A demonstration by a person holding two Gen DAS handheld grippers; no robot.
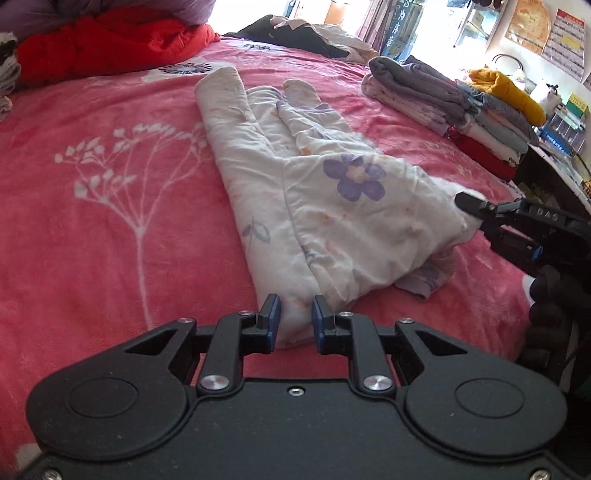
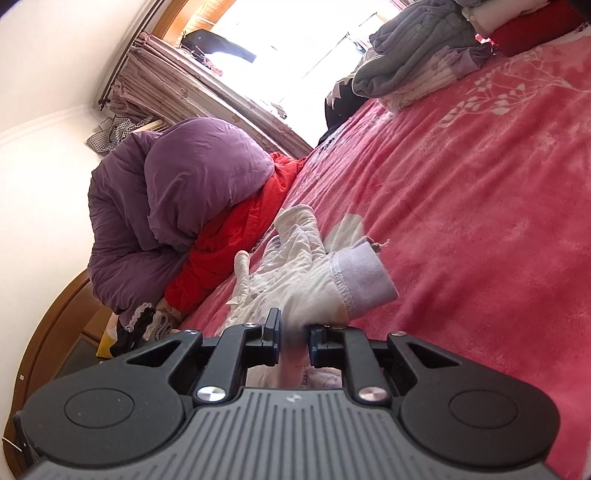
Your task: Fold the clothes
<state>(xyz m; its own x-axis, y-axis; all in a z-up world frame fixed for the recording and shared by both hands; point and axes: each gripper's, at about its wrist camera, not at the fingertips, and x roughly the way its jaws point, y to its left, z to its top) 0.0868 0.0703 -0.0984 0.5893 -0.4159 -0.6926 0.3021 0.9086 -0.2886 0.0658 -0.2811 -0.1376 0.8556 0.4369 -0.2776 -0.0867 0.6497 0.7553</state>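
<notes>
A white garment with purple flowers [image 1: 314,192] lies partly folded on the pink bedspread [image 1: 110,221]. My left gripper [image 1: 294,325] is shut on its near edge, cloth pinched between the blue pads. My right gripper [image 1: 476,214] enters from the right and is shut on the garment's right corner. In the right wrist view the right gripper [image 2: 293,341] holds white cloth between its fingers, and a lilac cuff [image 2: 364,277] of the garment [image 2: 295,273] sticks out just beyond them.
A stack of folded clothes [image 1: 461,107] sits at the bed's right edge, also in the right wrist view [image 2: 424,48]. Red bedding [image 1: 110,44] and a purple quilt [image 2: 177,206] are piled at the far left. Dark clothes [image 1: 295,33] lie at the far end.
</notes>
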